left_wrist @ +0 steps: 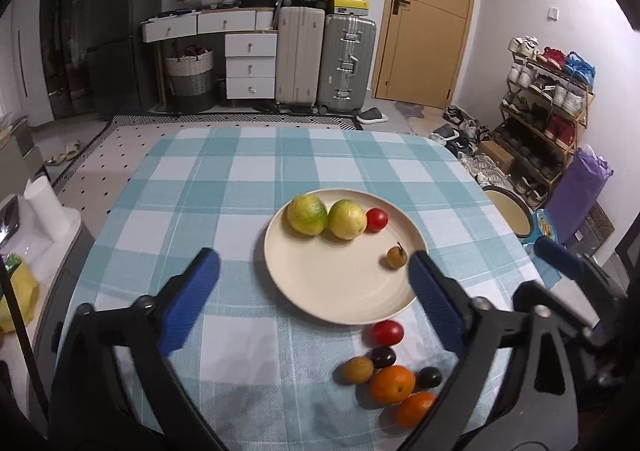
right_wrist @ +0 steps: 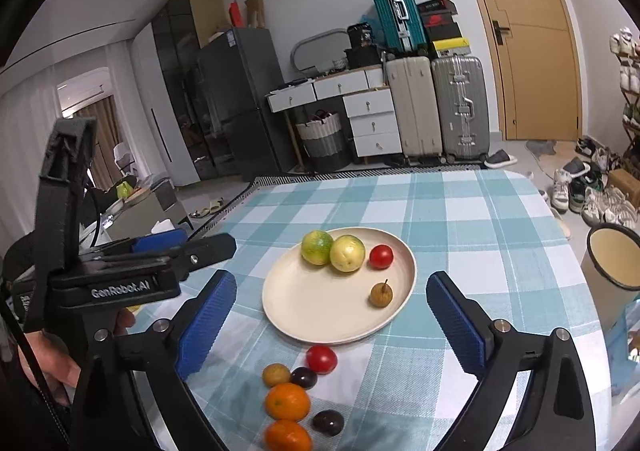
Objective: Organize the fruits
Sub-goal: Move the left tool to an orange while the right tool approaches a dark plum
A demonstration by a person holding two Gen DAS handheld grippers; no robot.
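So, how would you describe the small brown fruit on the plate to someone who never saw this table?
Find the cream plate on the blue checked tablecloth. Two yellow-green fruits and a red tomato sit along its far edge. The small brown fruit lies apart from them near the right rim, the only one with a stem.

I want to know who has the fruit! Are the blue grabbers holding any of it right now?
No, nothing is held. The left gripper and right gripper both stand wide open, empty, above the plate. The fruit lies on the plate or on the tablecloth.
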